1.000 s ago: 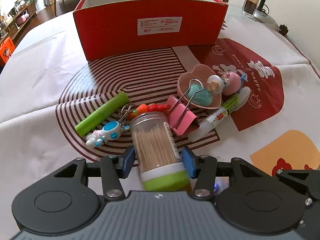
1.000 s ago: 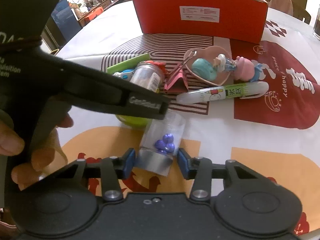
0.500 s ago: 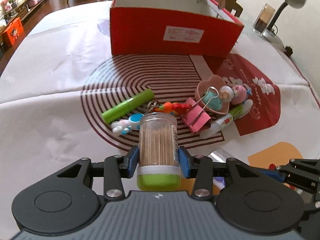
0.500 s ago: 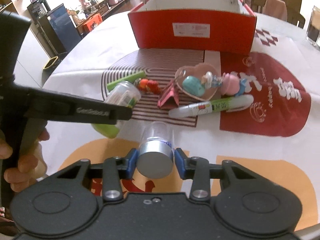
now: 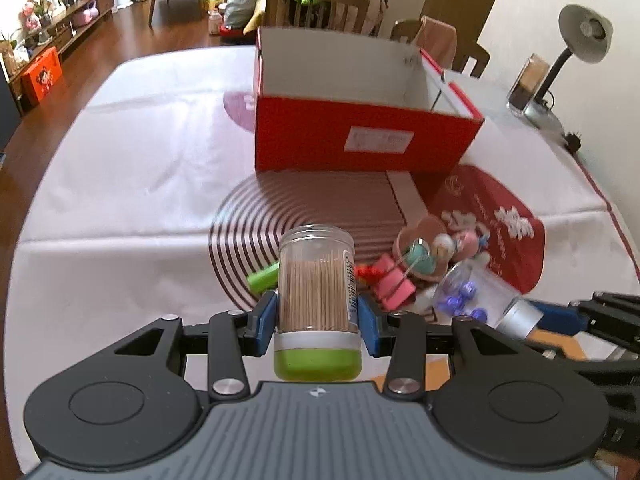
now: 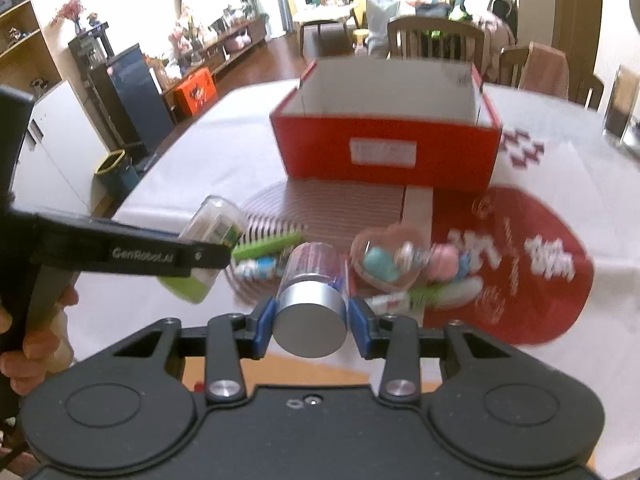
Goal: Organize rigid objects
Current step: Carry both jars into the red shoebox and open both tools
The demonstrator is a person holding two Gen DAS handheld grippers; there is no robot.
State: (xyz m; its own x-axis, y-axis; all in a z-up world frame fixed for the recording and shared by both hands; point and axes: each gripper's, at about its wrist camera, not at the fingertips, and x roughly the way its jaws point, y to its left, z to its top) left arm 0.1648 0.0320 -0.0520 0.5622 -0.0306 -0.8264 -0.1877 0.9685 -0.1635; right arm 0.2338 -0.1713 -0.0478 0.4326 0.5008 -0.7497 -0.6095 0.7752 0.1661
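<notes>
Two jars were up off the desk [image 5: 120,184]: the toothpick jar [image 5: 316,292] clamped in the left tool [image 5: 316,322], the silver-capped jar [image 6: 314,304] of purple beads gripped by the right tool [image 6: 312,326], with the red box [image 6: 386,152] just behind the clutter.

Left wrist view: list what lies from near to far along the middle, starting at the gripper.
left gripper shut on the toothpick jar → striped circle print on the tablecloth → red box → wooden chair beyond the table.
</notes>
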